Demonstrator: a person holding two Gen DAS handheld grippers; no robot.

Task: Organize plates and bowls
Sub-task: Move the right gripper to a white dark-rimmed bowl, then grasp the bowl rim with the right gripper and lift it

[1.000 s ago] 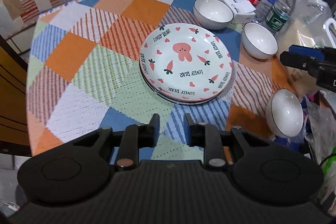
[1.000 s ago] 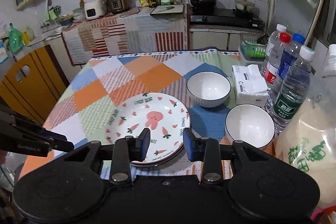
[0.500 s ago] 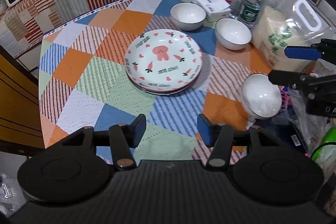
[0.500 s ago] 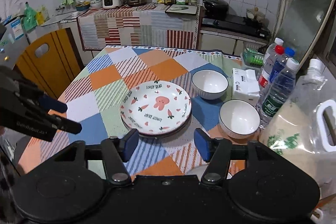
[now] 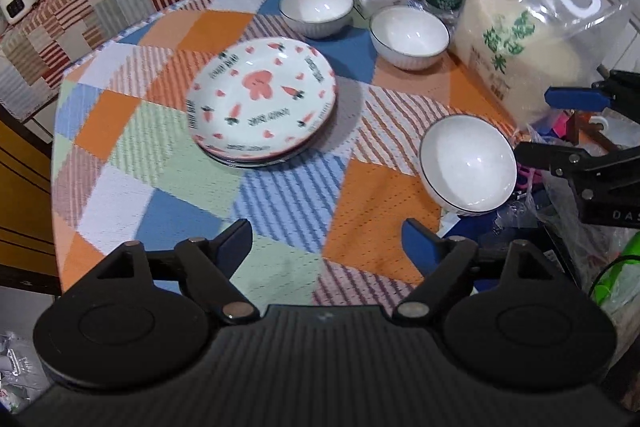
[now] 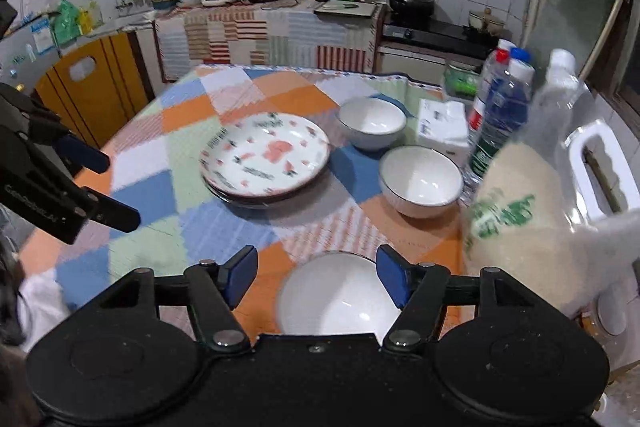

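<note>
Pulled back and spread wide since a moment ago, both tongs, left [image 5: 326, 241] and right [image 6: 316, 277], empty now, plates [image 5: 262, 105] stacked mid-counter [image 5: 280, 195], near bowl [image 6: 334, 295] below the right tongs, seemingly next for stacking with the far bowls [image 6: 420, 181].

- Our left black two-finger gripper [image 5: 326, 245] hovers over the checked tablecloth [image 5: 280, 203], blue-padded jaws spread wide.
- Our right black two-finger gripper [image 6: 316, 277] hovers likewise, jaws apart.

Both tongs, left [image 5: 326, 241] and right [image 6: 318, 277], have spread wide.
</note>
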